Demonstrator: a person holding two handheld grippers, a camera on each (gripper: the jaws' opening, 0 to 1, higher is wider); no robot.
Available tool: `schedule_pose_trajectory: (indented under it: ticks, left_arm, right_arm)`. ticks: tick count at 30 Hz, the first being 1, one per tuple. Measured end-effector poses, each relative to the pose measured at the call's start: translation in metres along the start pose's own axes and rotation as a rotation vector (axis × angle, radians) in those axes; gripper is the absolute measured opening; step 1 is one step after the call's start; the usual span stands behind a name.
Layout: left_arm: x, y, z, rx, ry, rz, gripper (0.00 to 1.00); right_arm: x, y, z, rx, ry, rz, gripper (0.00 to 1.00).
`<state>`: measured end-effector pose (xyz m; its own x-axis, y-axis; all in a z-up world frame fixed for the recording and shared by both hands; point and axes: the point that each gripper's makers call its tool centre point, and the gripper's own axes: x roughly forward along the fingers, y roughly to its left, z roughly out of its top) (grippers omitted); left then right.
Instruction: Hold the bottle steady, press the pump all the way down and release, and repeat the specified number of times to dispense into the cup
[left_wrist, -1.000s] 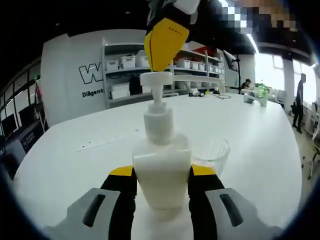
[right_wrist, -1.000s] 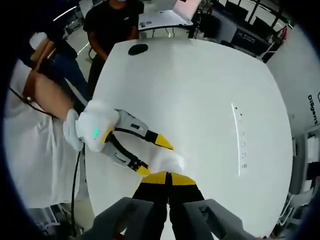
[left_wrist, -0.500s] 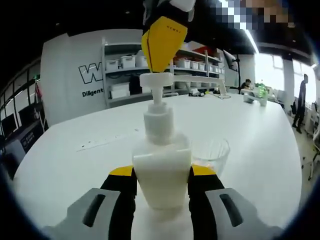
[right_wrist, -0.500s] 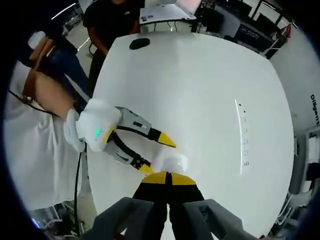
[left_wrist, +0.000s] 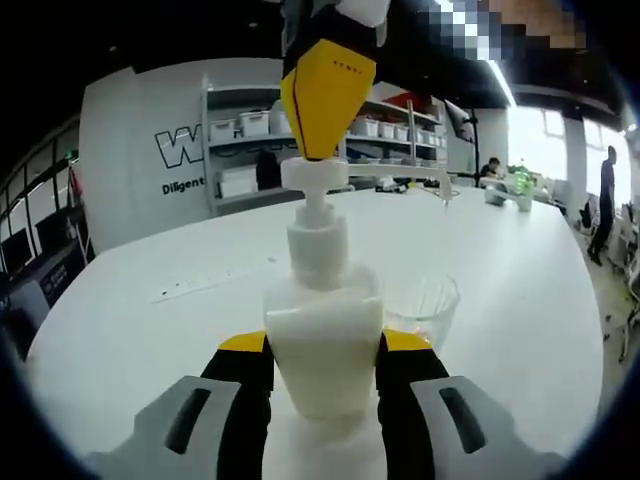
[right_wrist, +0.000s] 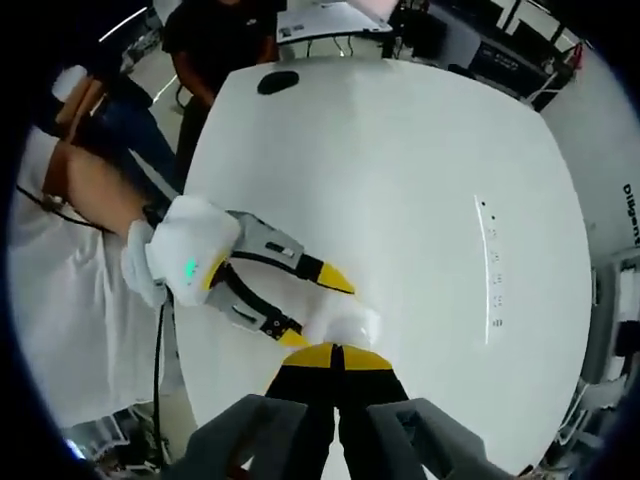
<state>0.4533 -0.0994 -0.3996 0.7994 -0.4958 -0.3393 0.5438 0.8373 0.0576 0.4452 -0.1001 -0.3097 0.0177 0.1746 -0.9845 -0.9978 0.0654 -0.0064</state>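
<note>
A white plastic pump bottle with a squared body (left_wrist: 323, 355) is shown standing upright on a round white table (left_wrist: 150, 330), clamped at its lower sides between the yellow-tipped black jaws of the left gripper (left_wrist: 324, 362). In the left gripper view, the bottle's white pump head (left_wrist: 313, 174) is seen at the top of its stem, and the yellow tip of the right gripper (left_wrist: 326, 95) is pressed down onto it from above. A clear, round cup (left_wrist: 421, 307) is seen on the table just to the right of the bottle and slightly behind it, beneath the side toward which the pump spout extends. In the right gripper view, taken from above, the right gripper's jaws are shown pressed together, their yellow ends meeting over the white top of the bottle (right_wrist: 345, 325); the left gripper (right_wrist: 318, 308) is seen entering from the left, with its white housing held by a person's hand (right_wrist: 145, 262). A row of small dark marks (right_wrist: 489, 270) is visible on the table surface. In the background of the left gripper view, grey shelving with white storage bins (left_wrist: 250, 140) is seen against a wall with dark lettering (left_wrist: 185, 160).
</note>
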Motion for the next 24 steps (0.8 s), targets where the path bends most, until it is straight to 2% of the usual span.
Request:
schedule_pose_trajectory:
  ticks: [1,2,3,4,5,8,10,12,13,16,17,18,23,24]
  left_arm:
    - [-0.0001,-0.0004,-0.0002,0.002,0.003,-0.001,0.39]
    - [-0.0002,-0.0003,-0.0002,0.0,0.002,0.0,0.39]
    - [-0.0001,-0.0005,0.0,-0.003,0.0,0.001,0.39]
    - [-0.0002,-0.0004,-0.0002,-0.005,0.003,0.003,0.39]
    - [-0.0001,-0.0005,-0.0001,-0.003,0.004,0.002,0.39]
    - [-0.0005,-0.001,0.0001,-0.002,0.005,0.001,0.39]
    - [-0.0004,-0.0011,0.0,-0.008,0.005,0.001,0.39]
    - [-0.0002,-0.0012,-0.0001,-0.011,0.005,0.002,0.39]
    - [-0.0002,-0.0012,-0.0002,-0.006,0.007,0.0,0.39]
    - [0.0001,-0.0012,0.0,-0.009,0.007,0.001,0.39]
    - [0.0003,-0.001,0.0,-0.009,0.007,0.001,0.39]
    - [0.0005,-0.001,0.0002,-0.007,0.007,-0.003,0.39]
    - [0.001,-0.0013,0.0001,-0.007,0.009,-0.004,0.39]
    - [0.001,-0.0013,0.0,-0.006,0.009,-0.004,0.39]
  right_arm:
    - [0.0003,-0.0008,0.0008,-0.021,-0.003,-0.005,0.0]
    - [0.0001,-0.0019,0.0006,0.016,0.002,-0.01,0.0]
    - [-0.0006,-0.002,-0.0004,-0.005,0.01,-0.009,0.0]
    - [-0.0022,-0.0042,0.0036,-0.094,-0.013,0.003,0.0]
    - [-0.0034,-0.0007,-0.0039,0.025,0.014,0.002,0.0]
    - [-0.006,-0.0034,-0.002,-0.039,-0.002,0.01,0.0]
    - [-0.0074,-0.0027,-0.0008,-0.02,-0.003,0.004,0.0]
    - [-0.0076,-0.005,-0.0014,-0.097,0.008,-0.006,0.0]
    - [-0.0071,-0.0031,-0.0022,-0.038,0.011,0.001,0.0]
    - [-0.0058,-0.0054,-0.0032,-0.042,0.023,-0.01,0.0]
    - [-0.0063,-0.0079,0.0016,-0.095,0.004,-0.01,0.0]
    - [-0.0064,-0.0077,-0.0046,-0.05,0.037,-0.019,0.0]
    - [-0.007,-0.0086,-0.0039,-0.066,0.036,-0.009,0.0]
    - [-0.007,-0.0083,-0.0045,-0.029,0.034,-0.004,0.0]
